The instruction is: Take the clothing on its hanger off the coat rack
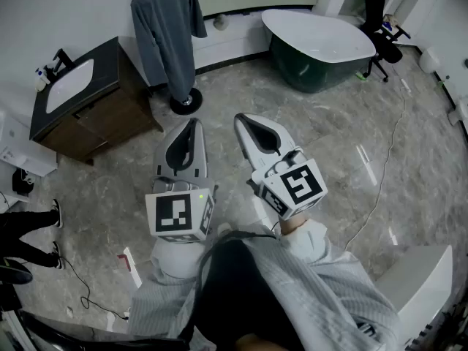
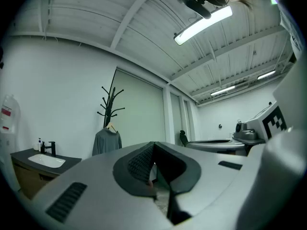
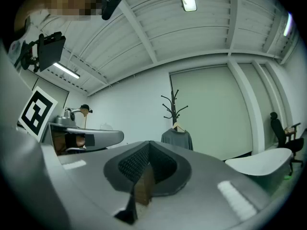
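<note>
Hovering | left gripper [image 1: 194, 123]: jaws clenched, empty | right gripper [image 1: 240, 119]: jaws clenched, empty | clothing [image 1: 164, 35] on rack [image 1: 186, 102]

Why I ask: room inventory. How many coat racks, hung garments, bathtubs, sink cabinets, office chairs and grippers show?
Coat rack: 1
Grey top on hanger: 1
Bathtub: 1
Sink cabinet: 1
Office chair: 1
Grippers: 2, left gripper and right gripper
Total: 7

Clothing [image 1: 167, 39] hangs on coat rack [image 1: 186, 101], far centre. Sink cabinet [image 1: 80, 101] left of rack, bathtub [image 1: 322, 46] right of it, chair [image 1: 382, 28] behind bathtub.
</note>
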